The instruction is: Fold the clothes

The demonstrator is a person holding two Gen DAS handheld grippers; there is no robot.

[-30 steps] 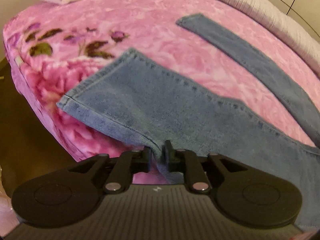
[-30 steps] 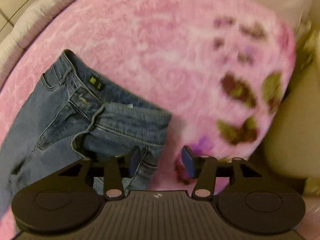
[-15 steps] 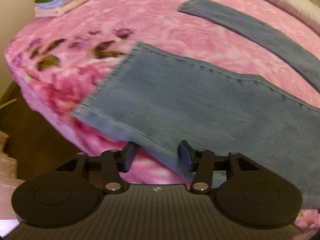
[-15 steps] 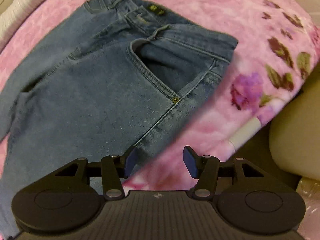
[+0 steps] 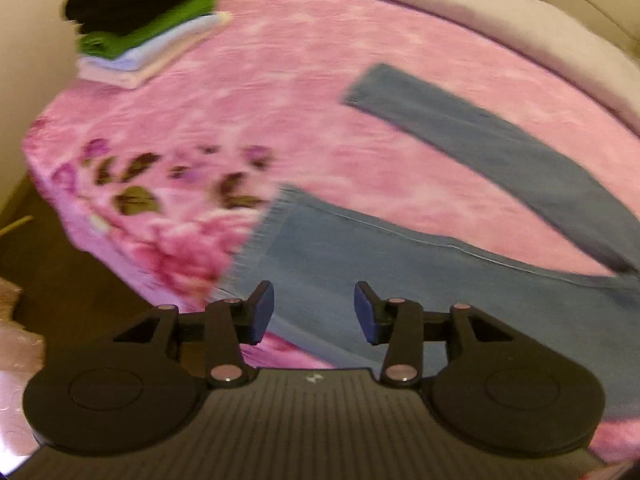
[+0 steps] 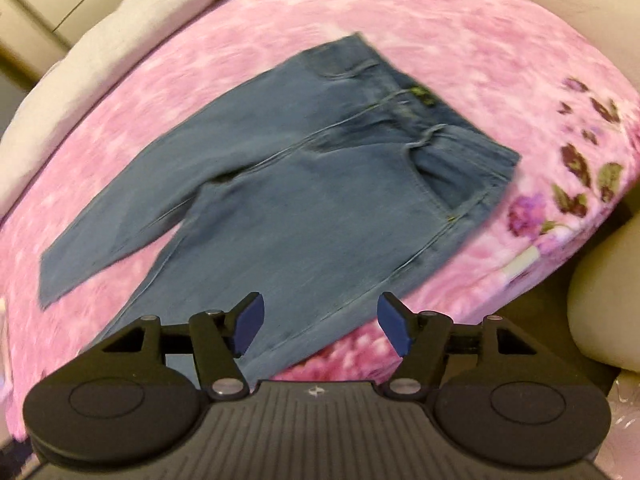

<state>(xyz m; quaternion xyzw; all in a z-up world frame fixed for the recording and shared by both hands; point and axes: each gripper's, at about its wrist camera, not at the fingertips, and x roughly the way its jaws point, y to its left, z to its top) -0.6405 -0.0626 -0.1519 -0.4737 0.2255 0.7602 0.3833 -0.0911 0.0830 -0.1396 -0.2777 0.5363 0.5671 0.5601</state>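
Currently both my left gripper (image 5: 314, 312) and right gripper (image 6: 321, 324) gape empty; jeans (image 6: 320, 200) lie flat just ahead. Pinch matching edges, lift evenly, avoid dragging.

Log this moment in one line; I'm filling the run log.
left gripper: open, empty | right gripper: open, empty | jeans: flat on pink blanket, unfolded
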